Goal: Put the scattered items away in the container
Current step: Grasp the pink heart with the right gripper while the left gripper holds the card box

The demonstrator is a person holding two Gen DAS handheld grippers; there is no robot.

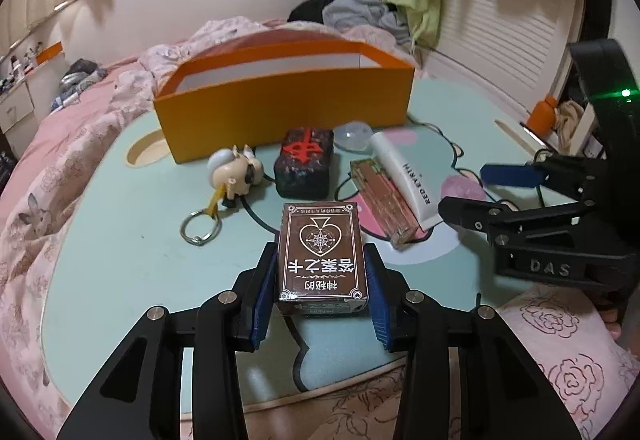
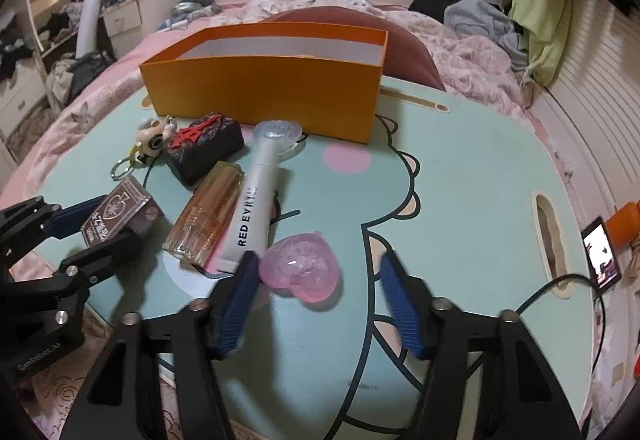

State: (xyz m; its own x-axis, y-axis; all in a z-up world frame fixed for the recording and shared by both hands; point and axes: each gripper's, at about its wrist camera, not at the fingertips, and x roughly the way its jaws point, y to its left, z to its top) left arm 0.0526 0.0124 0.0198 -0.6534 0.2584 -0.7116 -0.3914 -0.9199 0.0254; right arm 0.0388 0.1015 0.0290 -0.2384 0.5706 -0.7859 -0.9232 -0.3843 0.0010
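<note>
My left gripper (image 1: 322, 260) is shut on a brown card box (image 1: 322, 252), which also shows in the right wrist view (image 2: 120, 213), just above the table. My right gripper (image 2: 316, 272) is open around a pink heart-shaped object (image 2: 302, 270) lying on the table; it also shows in the left wrist view (image 1: 476, 191). The orange container (image 1: 280, 99) stands open at the back (image 2: 264, 95). In front of it lie a figurine keychain (image 1: 236, 175), a dark block with a red character (image 1: 306, 163), a clear lid (image 1: 352, 135), a white tube (image 1: 404, 175) and an amber bottle (image 1: 382, 199).
The items sit on a mint-green cartoon table (image 2: 460, 199) on a bed with pink bedding (image 1: 60, 167). A phone (image 2: 602, 254) and a black cable (image 2: 560, 284) lie at the table's right edge. Clothes are piled behind the container.
</note>
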